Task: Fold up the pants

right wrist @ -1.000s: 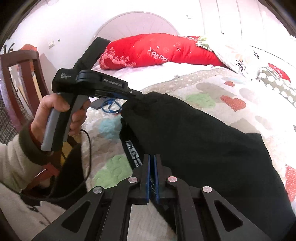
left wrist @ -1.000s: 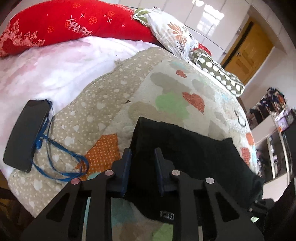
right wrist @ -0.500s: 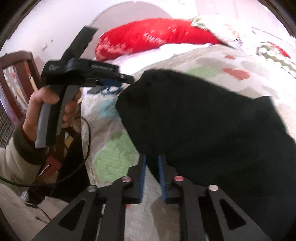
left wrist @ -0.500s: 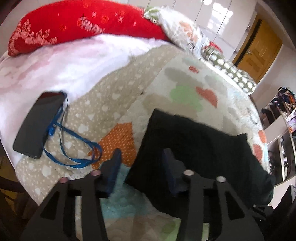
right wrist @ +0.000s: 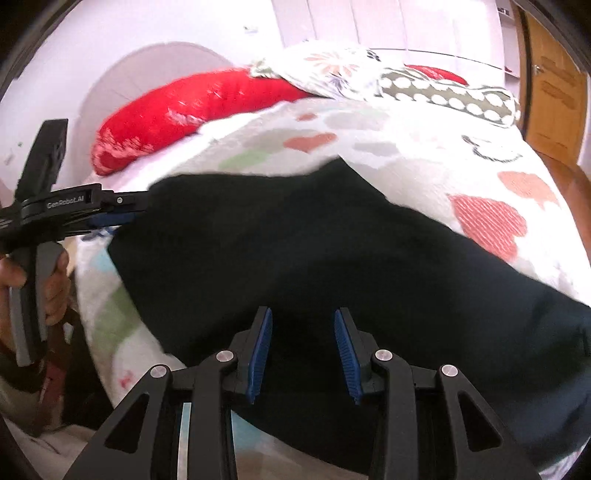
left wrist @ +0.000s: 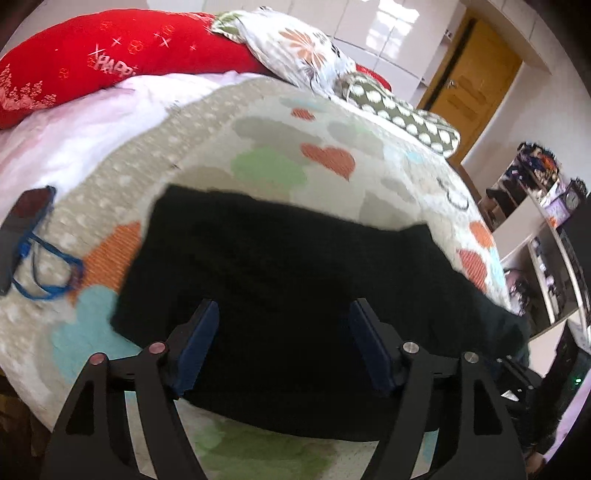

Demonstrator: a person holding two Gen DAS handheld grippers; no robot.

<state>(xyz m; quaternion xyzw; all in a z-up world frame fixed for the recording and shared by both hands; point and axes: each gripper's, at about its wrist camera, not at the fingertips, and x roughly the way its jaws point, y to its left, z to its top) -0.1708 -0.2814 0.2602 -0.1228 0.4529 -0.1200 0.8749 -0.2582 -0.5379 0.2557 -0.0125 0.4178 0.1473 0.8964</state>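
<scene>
Left wrist: pants (left wrist: 295,273) edge near quilt (left wrist: 258,140) edge

The bed (left wrist: 388,158) is wearing a heart-patterned quilt, and black pants (left wrist: 295,280) are lying folded across it. A red pillow (left wrist: 110,62), a floral one (left wrist: 295,62) and a dotted one (left wrist: 402,114) are sitting at the head. A phone (left wrist: 18,229) with a blue cord (left wrist: 48,273) is lying near the edge.

We see bright daylight, with glare on the glossy wardrobe doors (left wrist: 384,29) at upper right. Fisheye curvature bends all edges; motion blur smears the quilt (left wrist: 122,173); black pants (right wrist: 295,236) show no detail.
</scene>
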